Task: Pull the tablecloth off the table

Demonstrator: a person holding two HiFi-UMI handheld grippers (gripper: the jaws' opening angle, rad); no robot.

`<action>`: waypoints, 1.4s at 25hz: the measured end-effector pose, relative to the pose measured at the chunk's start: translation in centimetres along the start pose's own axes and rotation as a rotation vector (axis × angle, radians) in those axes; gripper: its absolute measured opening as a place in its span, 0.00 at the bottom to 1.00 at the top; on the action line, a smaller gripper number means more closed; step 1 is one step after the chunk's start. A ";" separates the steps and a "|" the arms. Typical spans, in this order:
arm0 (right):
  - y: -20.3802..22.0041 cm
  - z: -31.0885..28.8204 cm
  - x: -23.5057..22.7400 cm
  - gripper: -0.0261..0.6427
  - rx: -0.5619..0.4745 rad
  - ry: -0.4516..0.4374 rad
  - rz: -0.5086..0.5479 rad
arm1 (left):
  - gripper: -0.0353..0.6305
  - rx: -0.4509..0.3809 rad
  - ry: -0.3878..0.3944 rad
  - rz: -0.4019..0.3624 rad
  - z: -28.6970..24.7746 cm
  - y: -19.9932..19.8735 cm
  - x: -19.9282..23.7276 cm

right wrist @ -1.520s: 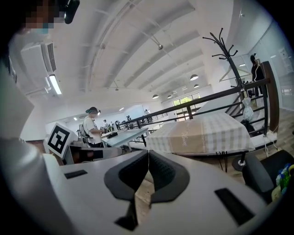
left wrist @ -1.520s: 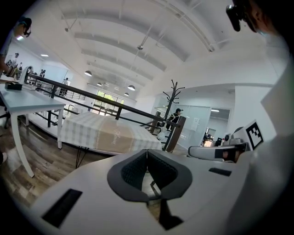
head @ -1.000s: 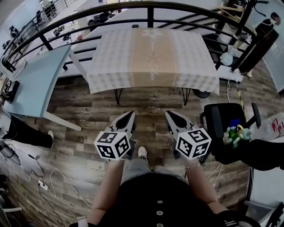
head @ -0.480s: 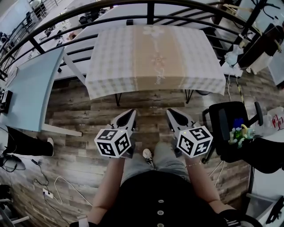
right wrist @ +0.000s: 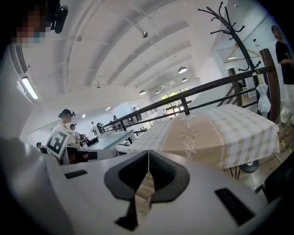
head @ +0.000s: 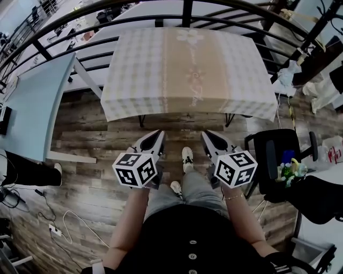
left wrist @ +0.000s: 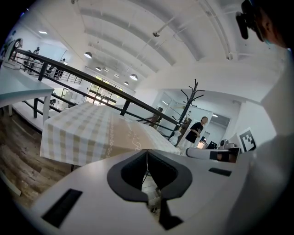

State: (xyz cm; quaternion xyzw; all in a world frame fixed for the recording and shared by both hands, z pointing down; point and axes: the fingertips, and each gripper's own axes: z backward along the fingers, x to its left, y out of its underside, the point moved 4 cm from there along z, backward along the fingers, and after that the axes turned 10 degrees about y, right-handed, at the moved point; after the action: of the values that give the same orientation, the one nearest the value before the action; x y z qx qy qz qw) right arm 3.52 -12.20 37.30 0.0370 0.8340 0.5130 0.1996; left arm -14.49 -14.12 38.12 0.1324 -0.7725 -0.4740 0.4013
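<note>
Table (head: 141, 121) sits closer than a second ago; both grippers have moved in toward it. Left gripper (head: 158, 134) and right gripper (head: 206, 134): jaws pinched together, empty, short of the table's near edge. Checked tablecloth (head: 187, 69) covers the table, untouched. Black railing (head: 186, 12) just behind the table.

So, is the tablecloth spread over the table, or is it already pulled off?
Spread. The tablecloth lies flat across the whole top, and its near edge hangs down above the table legs.
</note>
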 end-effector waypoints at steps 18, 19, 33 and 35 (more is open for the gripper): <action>-6.2 -13.9 -9.2 0.08 0.109 -0.083 -0.054 | 0.08 0.015 -0.115 0.143 -12.6 -4.9 8.2; -6.5 -14.5 -9.7 0.08 0.115 -0.090 -0.060 | 0.08 0.014 -0.124 0.153 -13.2 -5.1 8.5; -6.0 -18.0 -13.3 0.08 0.203 -0.104 -0.118 | 0.08 0.036 -0.202 0.236 -16.9 -4.5 10.7; -5.6 -18.2 -13.5 0.08 0.221 -0.100 -0.129 | 0.08 0.046 -0.201 0.251 -17.1 -4.2 11.0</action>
State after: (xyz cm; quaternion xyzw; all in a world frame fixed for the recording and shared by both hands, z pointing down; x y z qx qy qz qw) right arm 9.94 -33.70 43.60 0.0304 0.8751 0.4016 0.2685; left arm -9.56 -33.47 43.96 -0.0039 -0.8298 -0.4132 0.3750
